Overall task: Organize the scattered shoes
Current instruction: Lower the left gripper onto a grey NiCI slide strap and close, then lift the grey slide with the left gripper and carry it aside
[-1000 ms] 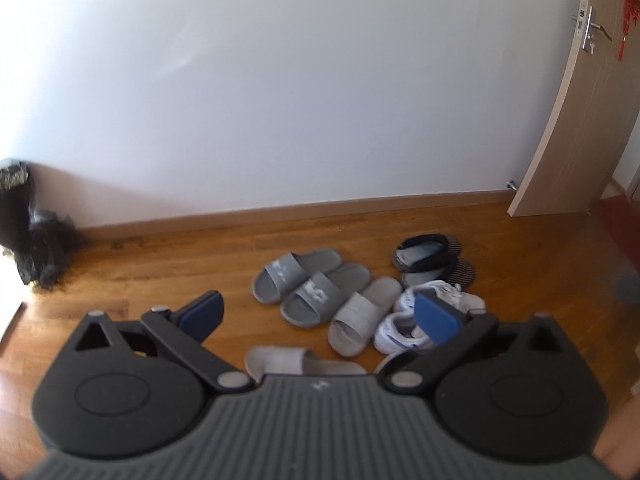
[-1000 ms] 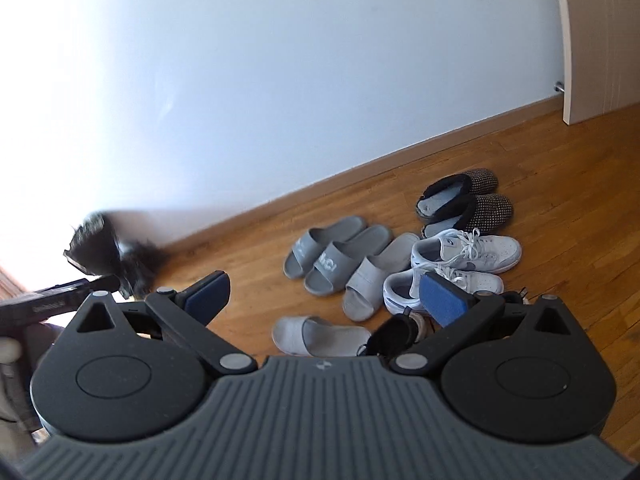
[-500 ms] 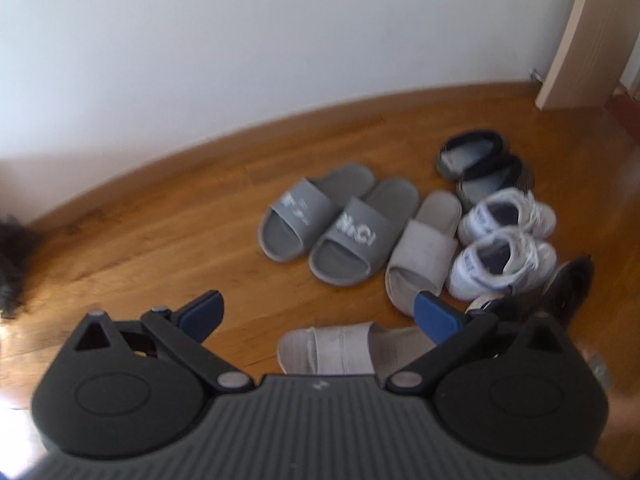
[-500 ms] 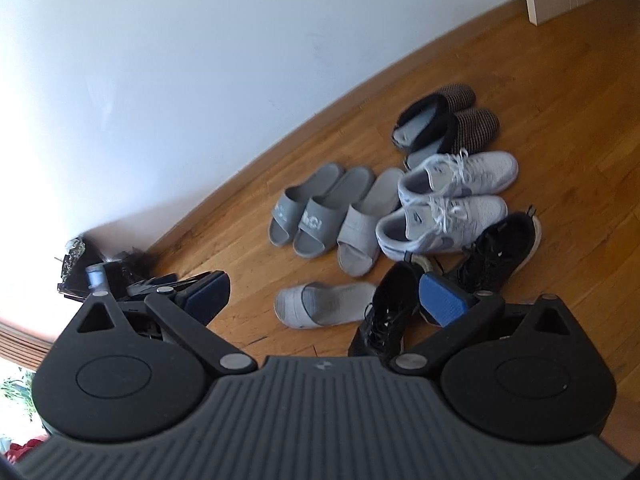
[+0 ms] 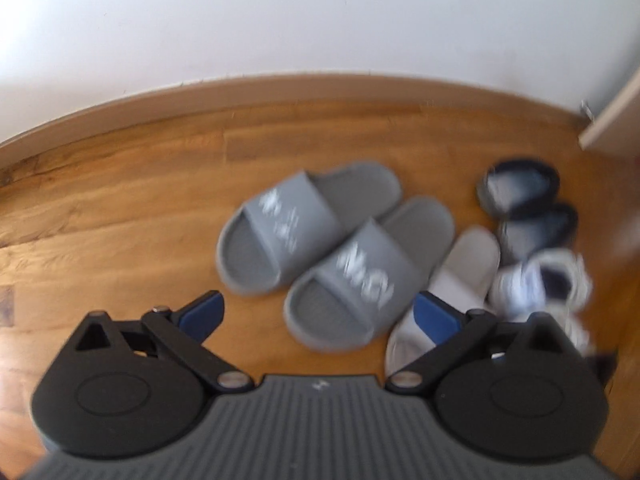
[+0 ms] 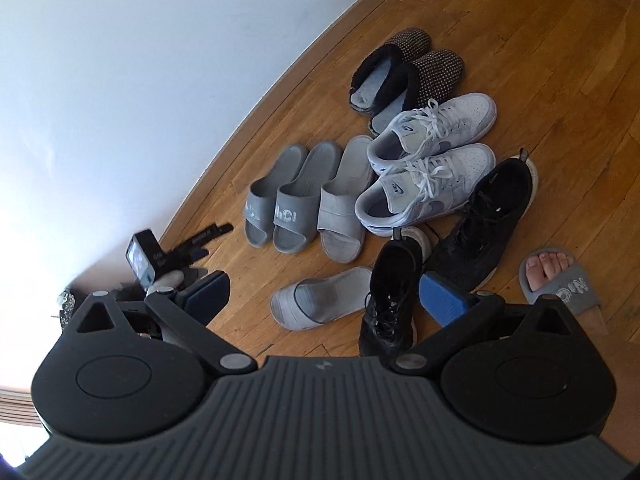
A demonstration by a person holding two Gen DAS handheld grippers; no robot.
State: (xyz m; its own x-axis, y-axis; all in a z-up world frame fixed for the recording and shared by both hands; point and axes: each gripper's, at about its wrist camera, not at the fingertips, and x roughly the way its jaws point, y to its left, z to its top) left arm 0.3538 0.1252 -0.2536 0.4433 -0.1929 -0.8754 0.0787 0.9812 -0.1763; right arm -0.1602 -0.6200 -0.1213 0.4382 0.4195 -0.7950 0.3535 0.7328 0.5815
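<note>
Comparing against half a second ago, both cameras have tilted further down; the dark grey slides now fill the left view, badly blurred. Left gripper and right gripper both stand wide apart, holding nothing. The shoes cluster on the wood floor near the wall. One light slide lies apart beside a black sneaker. White sneakers are smeared and partly hidden.
</note>
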